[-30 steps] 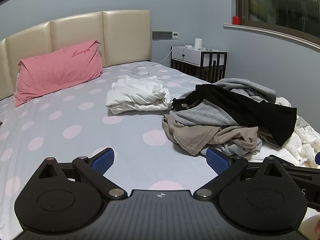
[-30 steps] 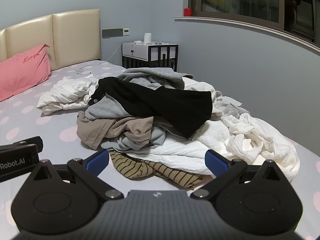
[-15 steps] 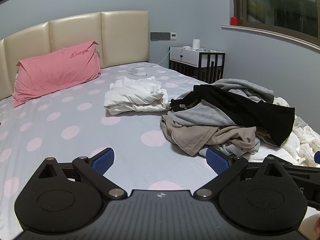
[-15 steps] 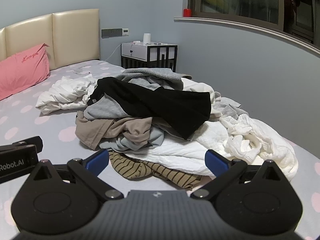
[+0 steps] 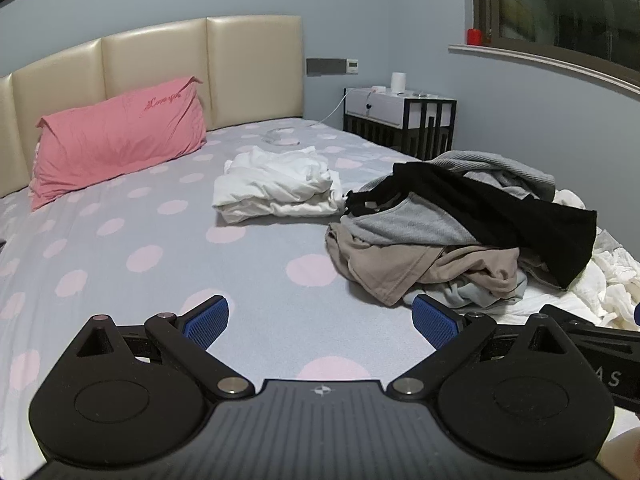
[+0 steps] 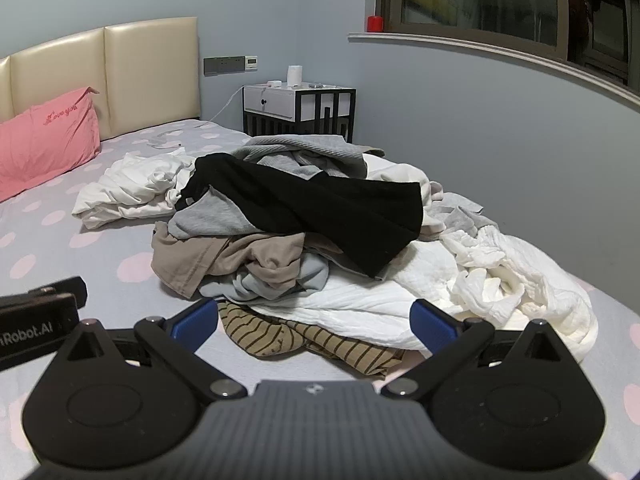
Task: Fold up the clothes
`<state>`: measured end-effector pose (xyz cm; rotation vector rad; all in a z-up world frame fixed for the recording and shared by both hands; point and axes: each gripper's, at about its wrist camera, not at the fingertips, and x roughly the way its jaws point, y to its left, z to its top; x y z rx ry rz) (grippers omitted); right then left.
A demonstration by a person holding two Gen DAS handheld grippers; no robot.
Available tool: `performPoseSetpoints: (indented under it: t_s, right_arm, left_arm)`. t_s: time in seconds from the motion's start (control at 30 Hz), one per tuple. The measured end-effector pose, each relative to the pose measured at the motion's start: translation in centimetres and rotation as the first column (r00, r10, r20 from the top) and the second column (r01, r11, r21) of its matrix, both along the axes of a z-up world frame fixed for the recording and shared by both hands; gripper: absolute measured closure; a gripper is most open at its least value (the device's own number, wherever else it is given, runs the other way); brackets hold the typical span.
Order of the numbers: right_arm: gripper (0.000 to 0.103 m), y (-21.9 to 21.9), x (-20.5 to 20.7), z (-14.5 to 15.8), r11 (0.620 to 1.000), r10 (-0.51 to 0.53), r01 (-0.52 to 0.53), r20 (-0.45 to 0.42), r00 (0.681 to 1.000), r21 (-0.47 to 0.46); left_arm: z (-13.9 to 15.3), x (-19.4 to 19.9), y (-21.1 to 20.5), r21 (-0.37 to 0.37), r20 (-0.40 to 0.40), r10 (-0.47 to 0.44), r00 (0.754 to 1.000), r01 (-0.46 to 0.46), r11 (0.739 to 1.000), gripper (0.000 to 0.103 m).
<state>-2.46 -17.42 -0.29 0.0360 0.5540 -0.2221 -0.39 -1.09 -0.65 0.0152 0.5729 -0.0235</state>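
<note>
- While both my tools hang spread and empty over the bed (image 5: 168, 240), my left tool (image 5: 320, 316) faces bare sheet; my right tool (image 6: 314, 314) sits just before the clothes pile (image 6: 304, 232), nothing folded from it yet
- Its nearest piece, the striped garment (image 6: 304, 340), lies pinned under the white quilted cloth (image 6: 440, 292); pulling there could drag the heap
- The black top (image 6: 328, 208) drapes over several layers; a deep pinch may catch two garments

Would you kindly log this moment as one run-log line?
phase: approach | left tool: open, empty | right tool: open, empty | clothes pile: unfolded on bed | nearest: striped garment
</note>
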Motion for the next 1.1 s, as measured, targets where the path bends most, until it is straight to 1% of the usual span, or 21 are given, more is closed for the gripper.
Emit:
performPoseSetpoints:
  t_s: [0.2,0.57,0.73,0.87,0.93,1.1]
  right_arm:
    - [0.001,0.2,0.1,-0.1,1.000,0.004,-0.005,-0.004,1.000,-0.014]
    - [0.001,0.1,0.2,-0.2,1.000,0.009,-0.009,-0.008,1.000,-0.006]
    - [0.001,-0.6,0.9,0.4,0.999,0.037,-0.037,-0.006,0.999,-0.011]
    - [0.001,-1.6,1.7,0.7,0.999,0.019,-0.019,-0.005,1.000,0.026]
    - [0.001,-2.0,2.1,0.8,0.999,0.027,-0.027,0.002,1.000,0.042]
    - [0.001,-2.3,3.7,1.8,0.998,0.059,-0.059,0.056,0.997,0.006]
  left_arm:
    - [-0.3,0.0,-0.1,0.018,-0.003,-0.007,1.000,0.007,1.000,0.003]
    - [-0.2,0.3,-0.3,0.033,-0.002,-0.019,1.000,0.019,0.999,0.003]
    - [0.1,0.6,-0.4,0.050,0.002,-0.030,1.000,0.029,0.998,0.003]
    - [0.5,0.9,-0.3,0.057,0.008,-0.023,1.000,0.022,0.998,0.003]
    - [0.7,1.0,-0.1,0.059,0.012,-0.020,1.000,0.019,0.998,0.003]
    - [0.8,1.4,0.1,0.060,0.012,-0.013,1.000,0.013,0.998,0.003]
